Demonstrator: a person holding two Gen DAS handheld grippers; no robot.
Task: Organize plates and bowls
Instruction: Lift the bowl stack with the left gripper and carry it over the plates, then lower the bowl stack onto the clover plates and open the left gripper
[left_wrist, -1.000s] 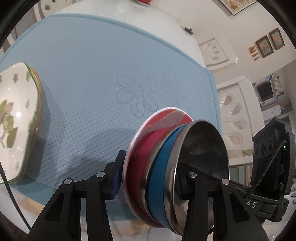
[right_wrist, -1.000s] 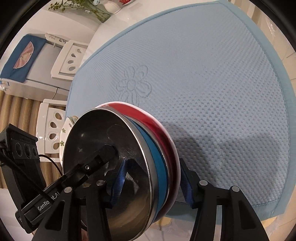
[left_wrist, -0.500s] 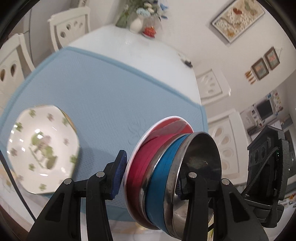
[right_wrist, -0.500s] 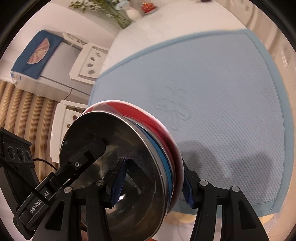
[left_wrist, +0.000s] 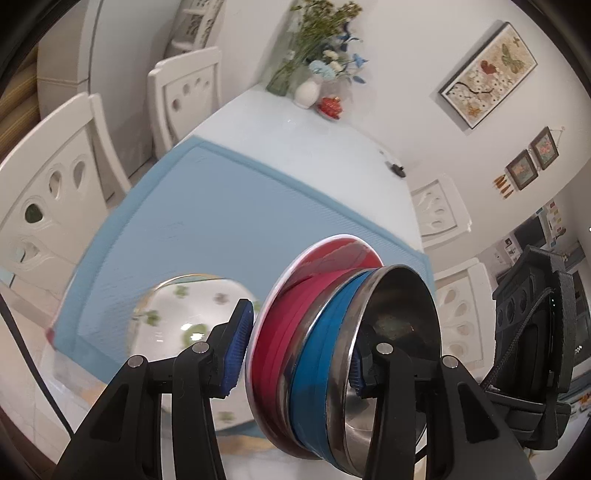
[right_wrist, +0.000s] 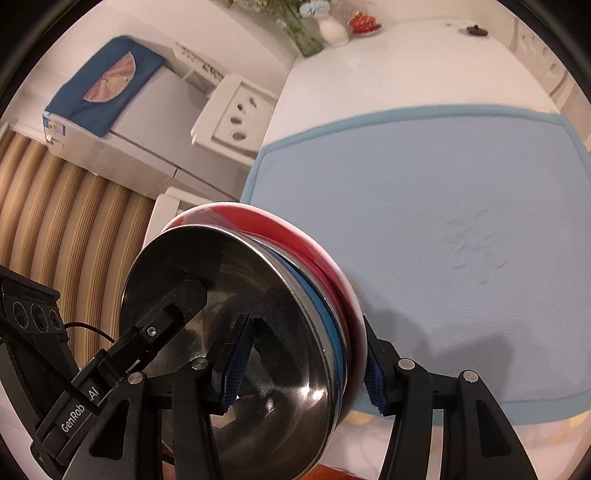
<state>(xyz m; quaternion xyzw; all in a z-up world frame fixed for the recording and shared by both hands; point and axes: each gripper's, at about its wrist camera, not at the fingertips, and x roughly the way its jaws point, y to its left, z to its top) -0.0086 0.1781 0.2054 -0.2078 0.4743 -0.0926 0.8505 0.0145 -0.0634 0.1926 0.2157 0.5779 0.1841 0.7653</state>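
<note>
White surface (left_wrist: 332, 155) first: treat as the landing ground, with the blue mat (left_wrist: 229, 221) spread over its near part as the reference for everything else. On the mat's near left corner, as the left wrist view shows, lies the floral plate (left_wrist: 184, 321), face up, somewhat blurred; probably best kept apart from the bowls, so aim for the bare middle of the mat, near its embossed flower (right_wrist: 476, 251), well apart from that plate. Held off the mat, above its near edge and turned on edge, a nested stack (right_wrist: 280, 332): red bowl (left_wrist: 280, 332) outermost, blue bowl (left_wrist: 317, 350) inside it, steel bowl (left_wrist: 391, 332) innermost, mouth facing sideways. Clenched on that stack from opposite sides, left tongs (left_wrist: 295, 362) and right tongs (right_wrist: 304, 373), each with one finger inside the steel bowl and the other against the red bowl's underside. To do this step well: roll both wrists together until the mouths face up, matching pace so neither grip twists the stack or lets the slick steel slide out of the blue. Lower level onto the mat, red base first, and judge contact before easing off. Release one side at a time, drawing the inner pads (right_wrist: 236, 365) straight up and out rather than dragging across the rim, since a snag there could tip all three
</note>
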